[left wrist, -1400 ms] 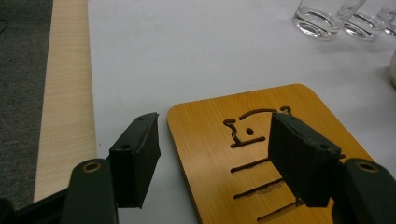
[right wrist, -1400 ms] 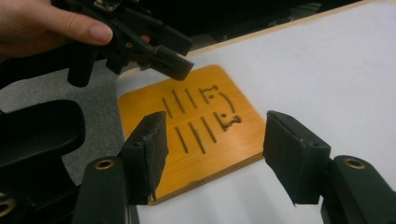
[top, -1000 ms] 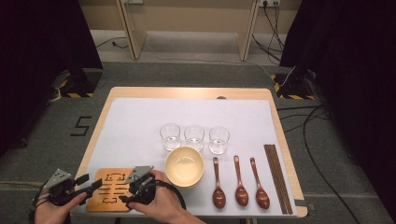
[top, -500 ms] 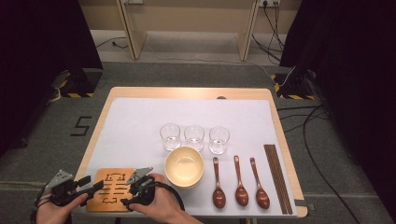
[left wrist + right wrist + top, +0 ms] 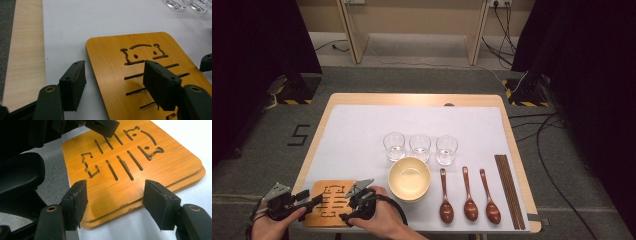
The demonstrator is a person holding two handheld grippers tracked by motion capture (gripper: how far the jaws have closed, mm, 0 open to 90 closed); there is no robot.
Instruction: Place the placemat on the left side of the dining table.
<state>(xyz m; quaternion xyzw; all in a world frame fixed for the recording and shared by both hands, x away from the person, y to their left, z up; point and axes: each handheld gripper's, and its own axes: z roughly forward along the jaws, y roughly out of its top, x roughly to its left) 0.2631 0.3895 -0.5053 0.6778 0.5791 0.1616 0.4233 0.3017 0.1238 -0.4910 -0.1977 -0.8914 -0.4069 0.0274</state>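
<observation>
At the tabletop's near left corner lies the flat orange bamboo trivet with cut-out slots (image 5: 332,210), both tongs wide apart: left tongs (image 5: 113,85) straddling its left edge, right tongs (image 5: 115,203) over its right edge. In the right gripper view it looks like two stacked boards. A shallow pinch could lift only the top one, or slide the stack off the edge.

A large dark digit "5" (image 5: 298,135) was marked on the grey floor (image 5: 257,150), left of the tabletop (image 5: 412,100). The wooden board (image 5: 112,62) bore only cut-out slots and shapes, no readable lettering. Nothing else carried legible writing.
</observation>
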